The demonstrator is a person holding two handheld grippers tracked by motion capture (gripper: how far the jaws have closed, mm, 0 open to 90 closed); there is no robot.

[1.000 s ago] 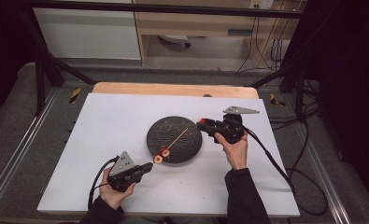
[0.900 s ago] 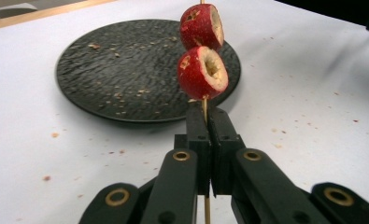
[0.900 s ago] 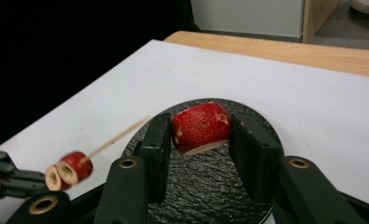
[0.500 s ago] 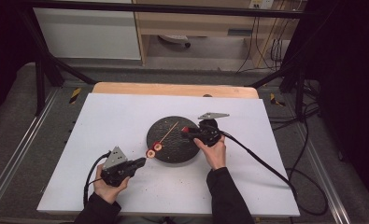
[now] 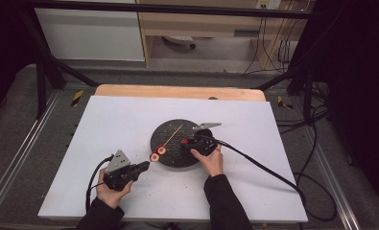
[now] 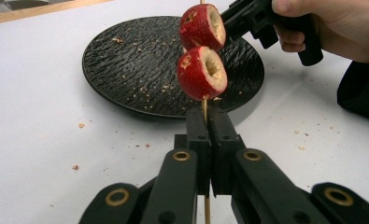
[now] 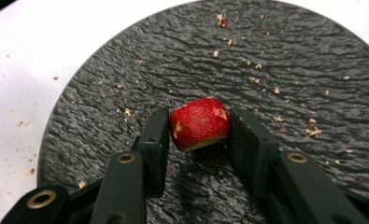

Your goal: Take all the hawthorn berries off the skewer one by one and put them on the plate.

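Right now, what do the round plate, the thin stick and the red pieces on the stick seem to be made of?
The plate looks like dark slate or matte stoneware: black, dull, with a rippled surface. The stick seems bamboo or wood: pale tan and thin. The red pieces look like real fruit, perhaps hawthorn: glossy red skin, pale hollowed flesh, crumbs lying around.

Both hands in, each carrying a claw.
Left claw point(image 5: 146, 166) is clamped tight, held low; right claw point(image 5: 184, 142) is part-closed, angled downward.
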